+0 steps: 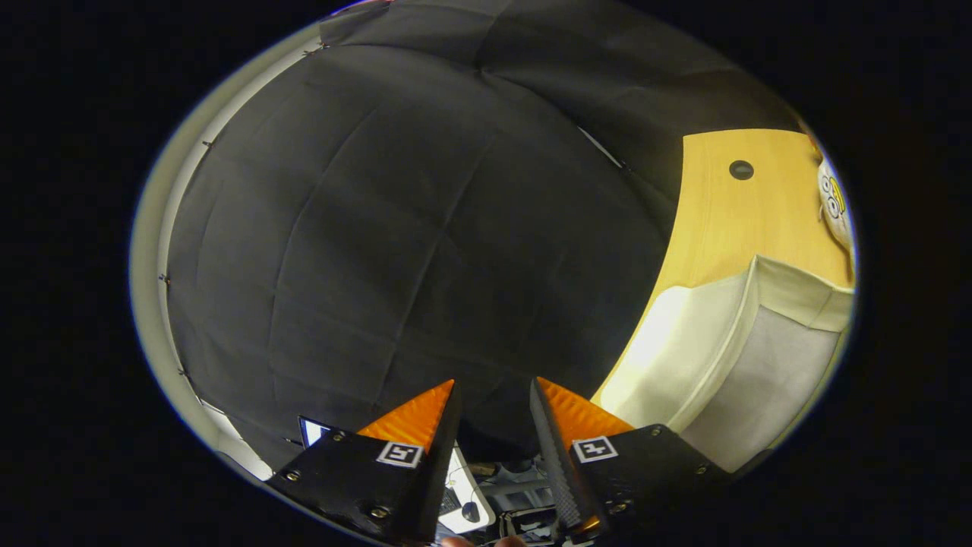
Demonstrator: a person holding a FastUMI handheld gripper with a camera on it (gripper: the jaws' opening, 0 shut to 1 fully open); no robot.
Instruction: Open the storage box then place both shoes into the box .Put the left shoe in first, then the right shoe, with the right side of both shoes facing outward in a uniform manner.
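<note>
Off to the right of the tool [493, 395], well apart, a pale storage box [752, 357] rests on the wooden desk [748, 220], a shoe [834, 201] beyond it. The tool's fingers stand apart, empty, aimed at black cloth.

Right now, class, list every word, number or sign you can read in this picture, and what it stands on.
None can be read.
Markers on the open gripper, aimed at the cloth: coded squares, no words.
Shoe print: too small to read.
</note>
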